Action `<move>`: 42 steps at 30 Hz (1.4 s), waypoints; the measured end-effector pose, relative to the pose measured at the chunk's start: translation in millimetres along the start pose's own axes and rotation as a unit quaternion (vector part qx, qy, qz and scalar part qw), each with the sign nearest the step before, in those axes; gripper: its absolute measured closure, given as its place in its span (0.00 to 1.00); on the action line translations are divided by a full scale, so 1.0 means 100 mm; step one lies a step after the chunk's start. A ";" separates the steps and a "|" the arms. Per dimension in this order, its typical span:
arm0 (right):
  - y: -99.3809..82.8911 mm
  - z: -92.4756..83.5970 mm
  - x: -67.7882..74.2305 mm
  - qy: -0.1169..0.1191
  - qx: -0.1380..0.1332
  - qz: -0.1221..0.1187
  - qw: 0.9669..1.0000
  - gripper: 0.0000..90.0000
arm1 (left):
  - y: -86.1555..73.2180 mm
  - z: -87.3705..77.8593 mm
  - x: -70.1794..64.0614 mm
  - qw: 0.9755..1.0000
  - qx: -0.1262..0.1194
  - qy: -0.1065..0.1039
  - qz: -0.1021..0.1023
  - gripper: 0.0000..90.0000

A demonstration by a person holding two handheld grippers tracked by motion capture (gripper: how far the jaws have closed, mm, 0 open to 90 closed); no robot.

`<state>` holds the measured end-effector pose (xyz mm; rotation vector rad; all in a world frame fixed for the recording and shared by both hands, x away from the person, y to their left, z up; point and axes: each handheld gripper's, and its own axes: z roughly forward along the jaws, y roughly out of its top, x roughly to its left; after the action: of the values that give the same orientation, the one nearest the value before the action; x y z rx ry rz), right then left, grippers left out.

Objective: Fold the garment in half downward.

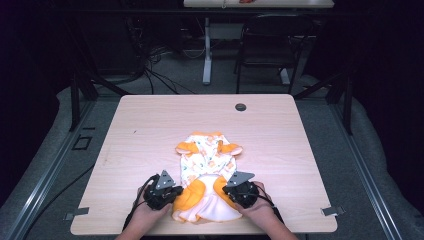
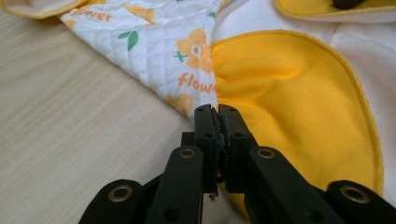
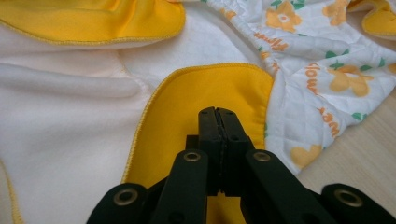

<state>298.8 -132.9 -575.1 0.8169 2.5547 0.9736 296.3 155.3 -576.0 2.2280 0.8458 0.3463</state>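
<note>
Garment lies on the table, nearer the person's edge than the far edge, about midway across. Small quilted piece: white with orange flowers, green leaves and the word "flower", with yellow trim and a plain cream inner face. Its near end spreads into two yellow flaps with cream fabric between them. Its far end, with two yellow cuffs, points toward the grommet set in the table near the far edge.

Left gripper sits at the garment's near left side, held in the person's left hand. In the left gripper view its jaws are pressed together at the seam where quilted cloth meets the yellow flap; a thin fold of fabric is pinched between the pads.

Right gripper sits at the garment's near right side, in the right hand. In the right gripper view its jaws are closed tight over the other yellow flap, quilted cloth just beside them; whether fabric is caught between the pads is hard to tell.

Both grippers flank the garment, well apart from the grommet.
</note>
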 end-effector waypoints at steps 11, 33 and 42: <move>0.01 -0.06 0.11 0.034 0.022 -0.012 0.999 0.99 | -0.06 -0.12 -0.07 1.000 0.022 -0.011 0.008 0.97; 0.60 -0.03 -0.66 -0.014 -0.030 0.075 0.997 1.00 | 0.63 0.08 0.66 0.998 -0.023 -0.022 -0.056 0.94; 0.85 0.15 -1.01 -0.033 -0.023 0.093 0.995 0.99 | 0.96 0.33 0.88 0.998 -0.018 -0.009 -0.063 0.96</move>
<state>420.3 -133.4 -521.7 1.0713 2.4254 1.0368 422.6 145.4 -532.0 2.1289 0.9580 0.2781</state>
